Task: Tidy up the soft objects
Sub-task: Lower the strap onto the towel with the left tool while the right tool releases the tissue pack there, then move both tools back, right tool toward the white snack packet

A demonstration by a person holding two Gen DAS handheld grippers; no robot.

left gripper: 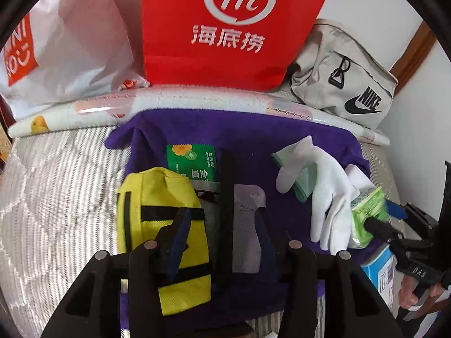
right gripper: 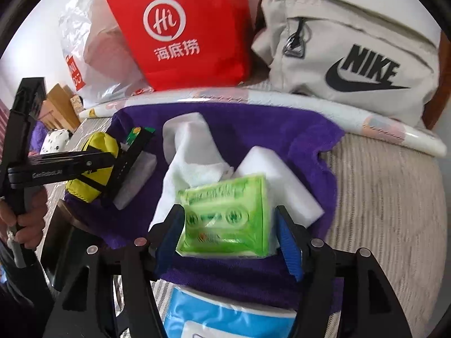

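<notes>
two grippers over a purple towel [left gripper: 253,140] spread on a striped mattress [left gripper: 56,183]. left to right, left wrist view: yellow pouch [left gripper: 157,208] lies at the towel's left edge, black straps across it. left gripper [left gripper: 222,242] hangs above it; its left finger sits over the pouch, its right finger over a grey mesh pouch [left gripper: 245,205] just beside. jaws apart, nothing pinched between the pads. a black strap runs upright between the two pouches. green snack packet [left gripper: 191,160] lies behind them, partly covered. further right, white glove [left gripper: 321,186] rests on the towel, a pale green cloth [left gripper: 298,180] under its fingers.

right wrist view: green tissue pack [right gripper: 225,219] sits between the blue pads of the right gripper [right gripper: 231,233]. left pad touches the pack's side; a gap shows at the right pad, so the jaws are apart, not clamped. pack lies on the glove near the towel's front edge, white foam block [right gripper: 282,180] just behind and right. blue-and-white wipes pack [right gripper: 225,315] lies below the gripper.

back row: white plastic bag [left gripper: 70,42], red paper bag [left gripper: 225,28], beige nike bag [left gripper: 344,73], a rolled printed sheet [left gripper: 197,98] in front of them.
</notes>
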